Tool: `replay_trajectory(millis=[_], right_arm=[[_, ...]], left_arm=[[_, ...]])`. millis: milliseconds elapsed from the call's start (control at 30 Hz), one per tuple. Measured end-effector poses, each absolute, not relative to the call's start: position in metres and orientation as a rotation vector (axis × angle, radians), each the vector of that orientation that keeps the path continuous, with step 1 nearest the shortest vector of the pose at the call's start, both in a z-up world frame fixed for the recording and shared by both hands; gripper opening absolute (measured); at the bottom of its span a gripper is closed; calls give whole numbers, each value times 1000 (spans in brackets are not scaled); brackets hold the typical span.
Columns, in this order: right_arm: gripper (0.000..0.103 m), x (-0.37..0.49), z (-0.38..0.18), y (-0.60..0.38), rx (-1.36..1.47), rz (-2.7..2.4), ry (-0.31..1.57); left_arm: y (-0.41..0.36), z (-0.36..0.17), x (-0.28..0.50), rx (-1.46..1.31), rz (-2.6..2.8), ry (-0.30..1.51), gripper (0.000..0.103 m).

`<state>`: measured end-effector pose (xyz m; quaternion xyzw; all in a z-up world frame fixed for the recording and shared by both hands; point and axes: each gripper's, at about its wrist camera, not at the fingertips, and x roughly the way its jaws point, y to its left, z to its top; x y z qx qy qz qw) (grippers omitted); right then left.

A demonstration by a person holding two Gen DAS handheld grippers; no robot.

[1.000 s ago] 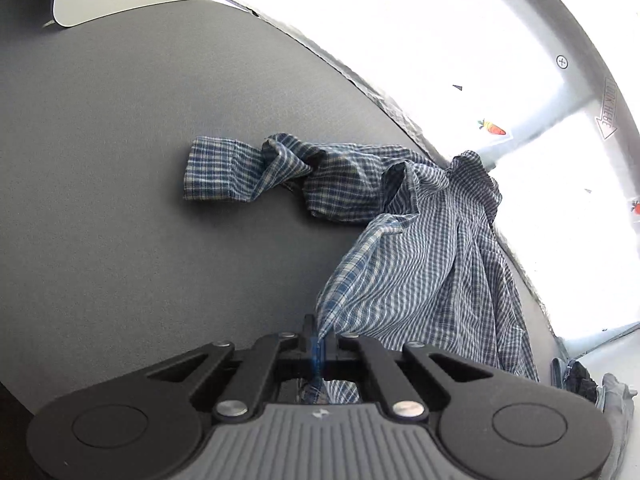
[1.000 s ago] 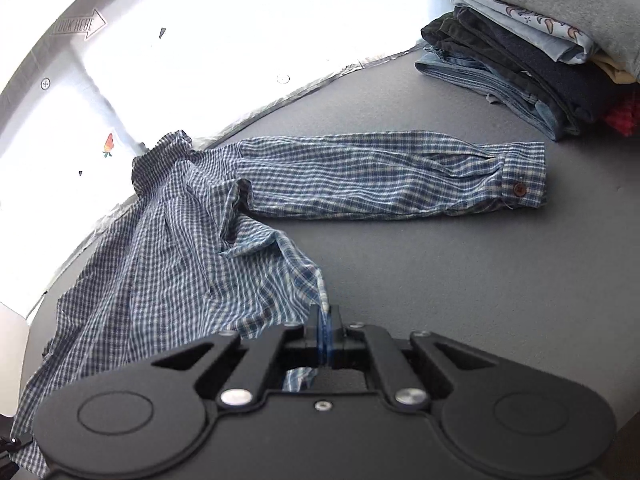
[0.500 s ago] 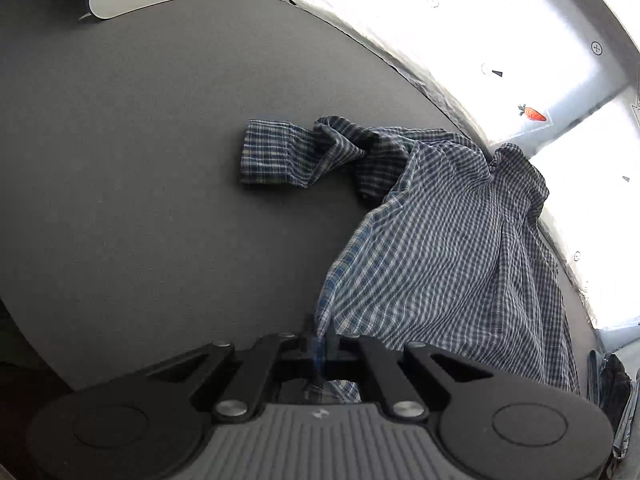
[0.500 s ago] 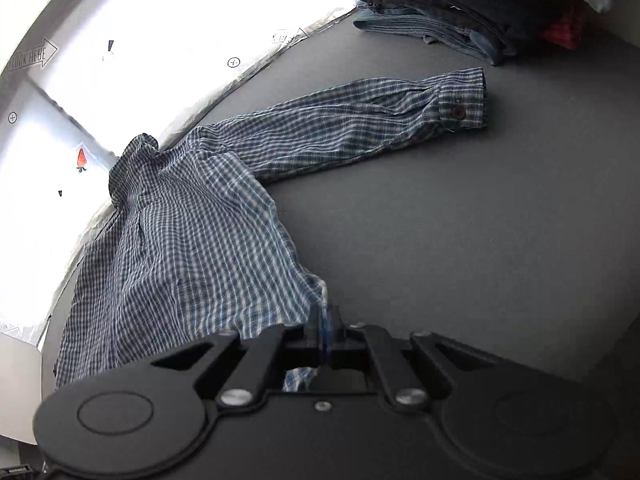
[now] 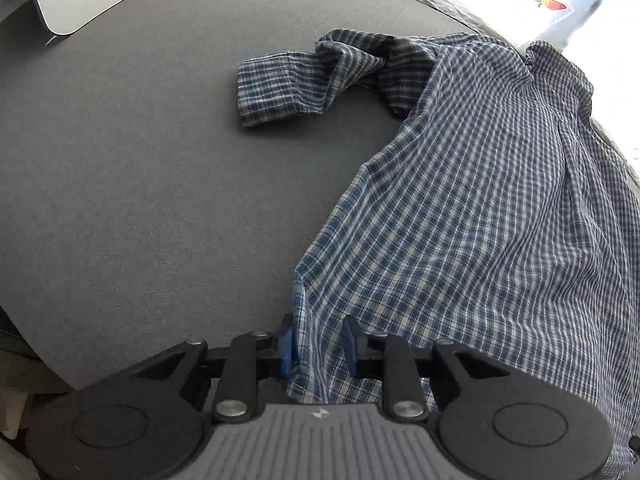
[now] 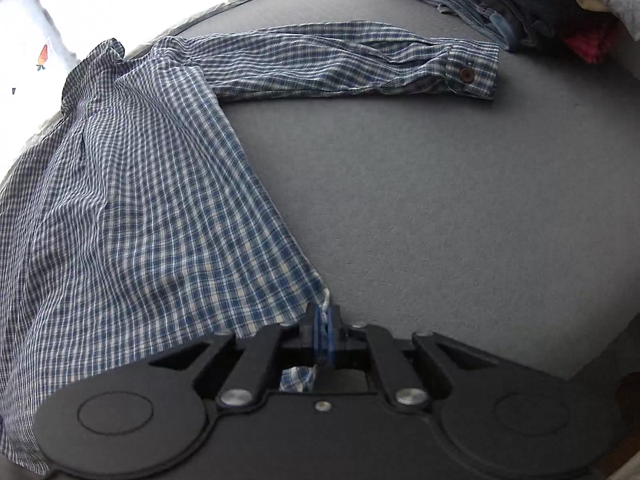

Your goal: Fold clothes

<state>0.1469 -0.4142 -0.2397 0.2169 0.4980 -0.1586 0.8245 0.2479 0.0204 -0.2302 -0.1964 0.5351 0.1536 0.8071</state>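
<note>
I am seeing lots of bare grey table (image 5: 140, 200) lying open from 9 to 12 o'clock of my left gripper (image 5: 318, 344). The checked shirt (image 5: 480, 220) is filling 1 to 4 o'clock. By my right gripper (image 6: 323, 334), open table is lying at 1 to 3 o'clock. A clothes pile (image 6: 520, 4) is blocking 1 o'clock, far off.

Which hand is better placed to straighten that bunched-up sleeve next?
Probably the left. Its hand-held gripper is opening, pads already off the shirt hem, and the crumpled sleeve lies ahead of it. The right hand-held gripper is only starting to open on its corner.
</note>
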Motion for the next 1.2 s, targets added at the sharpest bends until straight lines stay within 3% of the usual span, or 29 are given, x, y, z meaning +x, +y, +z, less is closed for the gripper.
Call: replay_trajectory(millis=[33,100,133,433,733,1067,1133,1167,1200], right_arm=[[11,148,-239,-415,470,-344,1060],[38,148,-234,-415,475,-372,1053],[41,147,-231,-416,463,-393,1037],[50,146,-219,-459,578,-535,880],[67,169,-219,-497,612,-652,743],[70,229,-241,-542,542,-803,680],[69,242,-247,-549,509,-829,695],[64,248,-249,-552,491,-844,704],[46,254,-251,-556,473,-860,713]], left_arm=[[19,-227,250,-405,343,1146,57],[15,-217,254,-348,393,1112,63],[15,-213,255,-327,408,1094,65],[-18,-181,297,-259,374,994,86],[-103,-227,360,-139,213,1128,88],[-129,-254,431,-53,212,1206,89],[-130,-257,442,-43,223,1219,94],[-131,-257,447,-41,227,1225,96],[-133,-258,451,-37,231,1232,97]])
